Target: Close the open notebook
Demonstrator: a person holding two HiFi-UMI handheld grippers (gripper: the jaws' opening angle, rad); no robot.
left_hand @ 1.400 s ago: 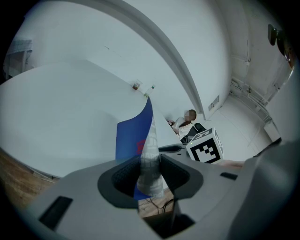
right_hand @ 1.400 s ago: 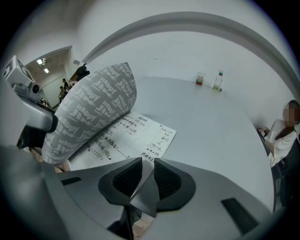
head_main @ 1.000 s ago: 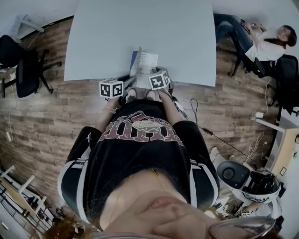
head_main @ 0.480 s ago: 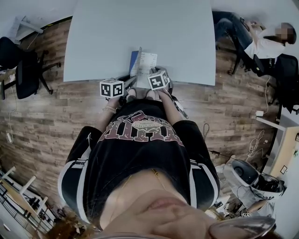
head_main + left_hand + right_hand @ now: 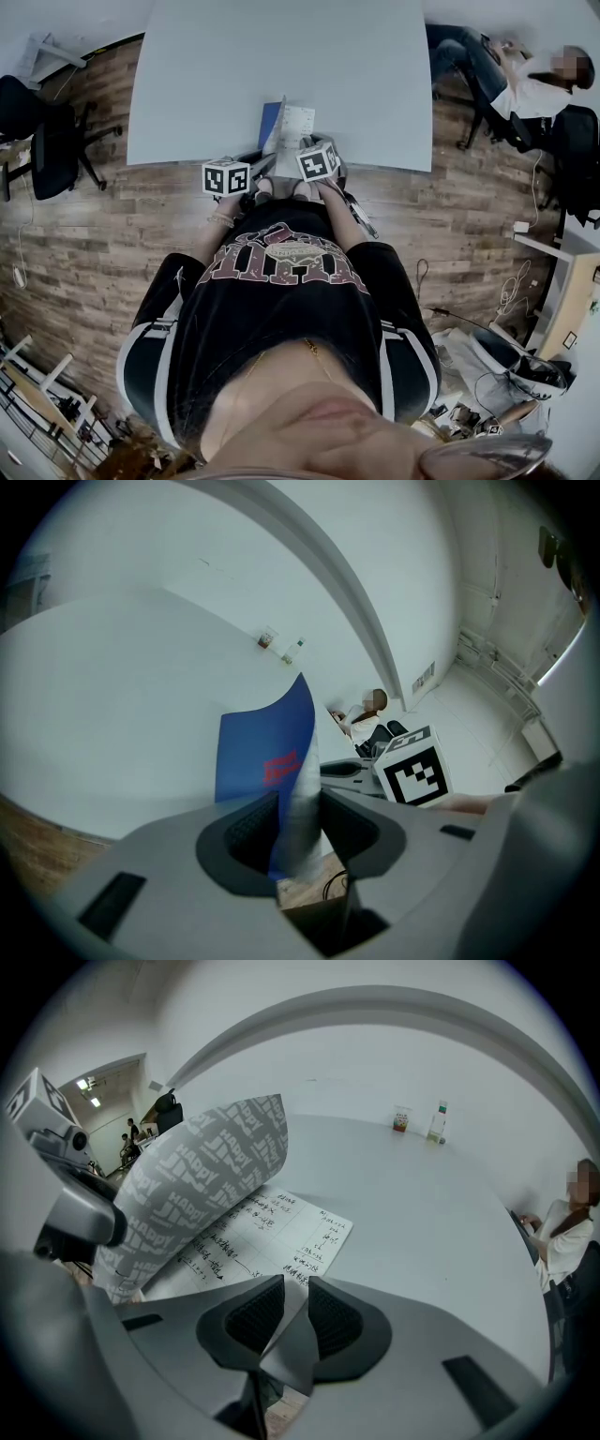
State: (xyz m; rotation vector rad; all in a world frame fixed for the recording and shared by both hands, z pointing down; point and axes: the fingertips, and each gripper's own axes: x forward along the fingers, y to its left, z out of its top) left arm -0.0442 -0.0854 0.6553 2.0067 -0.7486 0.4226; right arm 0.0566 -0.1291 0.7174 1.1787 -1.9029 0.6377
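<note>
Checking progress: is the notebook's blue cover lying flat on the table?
No, the blue cover stands raised off the table, pinched in the left gripper.

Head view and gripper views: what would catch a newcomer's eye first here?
The notebook lies half open at the near edge of the pale table. Its blue cover stands raised, pinched in the left gripper. In the right gripper view the cover's patterned inside curls over a handwritten page, and the right gripper pinches the notebook's near corner.
</note>
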